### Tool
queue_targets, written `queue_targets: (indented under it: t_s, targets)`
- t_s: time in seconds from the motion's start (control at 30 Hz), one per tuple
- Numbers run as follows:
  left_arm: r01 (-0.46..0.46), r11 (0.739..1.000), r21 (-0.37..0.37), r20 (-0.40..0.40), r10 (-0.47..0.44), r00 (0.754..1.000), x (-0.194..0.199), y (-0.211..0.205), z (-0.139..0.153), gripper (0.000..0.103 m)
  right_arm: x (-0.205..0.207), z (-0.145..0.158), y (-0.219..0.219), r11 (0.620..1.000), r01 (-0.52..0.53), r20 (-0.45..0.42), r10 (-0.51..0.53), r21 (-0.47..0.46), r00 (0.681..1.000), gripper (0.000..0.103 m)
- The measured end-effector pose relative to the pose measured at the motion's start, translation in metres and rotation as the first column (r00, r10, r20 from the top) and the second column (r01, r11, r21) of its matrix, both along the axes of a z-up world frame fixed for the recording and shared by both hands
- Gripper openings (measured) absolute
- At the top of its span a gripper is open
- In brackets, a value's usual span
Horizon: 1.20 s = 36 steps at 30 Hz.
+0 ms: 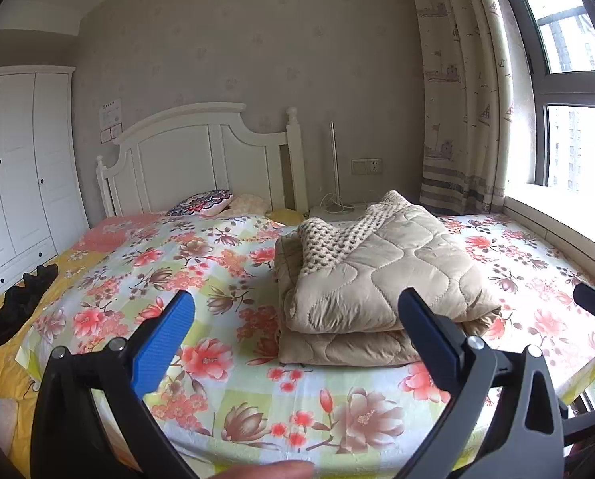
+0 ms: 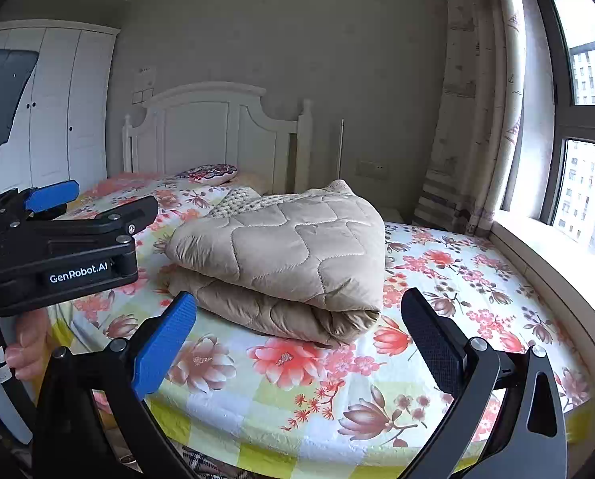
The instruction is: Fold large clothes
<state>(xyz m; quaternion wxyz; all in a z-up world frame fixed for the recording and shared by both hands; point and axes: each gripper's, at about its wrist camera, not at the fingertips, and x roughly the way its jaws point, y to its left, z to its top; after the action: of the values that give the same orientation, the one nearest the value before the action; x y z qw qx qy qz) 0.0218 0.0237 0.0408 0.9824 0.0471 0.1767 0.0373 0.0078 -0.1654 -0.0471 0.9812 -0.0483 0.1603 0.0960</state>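
The bed (image 1: 257, 399) with floral sheet carries 1 folded beige quilted garment (image 1: 377, 279), lying centrally toward the window side. Left gripper (image 1: 297, 343) hovers before it, fingers spread apart, holding nothing. Right gripper (image 2: 297, 343) likewise, spread apart, empty. Patterned pillow (image 1: 201, 202) lies near the headboard.
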Motion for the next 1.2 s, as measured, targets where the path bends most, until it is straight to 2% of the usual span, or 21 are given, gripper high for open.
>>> queue_targets:
  t_s: [0.53,1.2]
  targets:
    - [0.000,1.000,0.004,-0.017,0.000,1.000,0.000,0.002,-0.006,0.101,0.006,0.001,-0.014,0.997,0.049,-0.001,-0.049,0.064,0.999,0.099]
    - [-0.005,1.000,0.005,-0.019,0.005,1.000,0.000,0.006,-0.008,0.101,0.006,-0.001,-0.015,0.996,0.051,-0.007,-0.051,0.072,0.999,0.099]
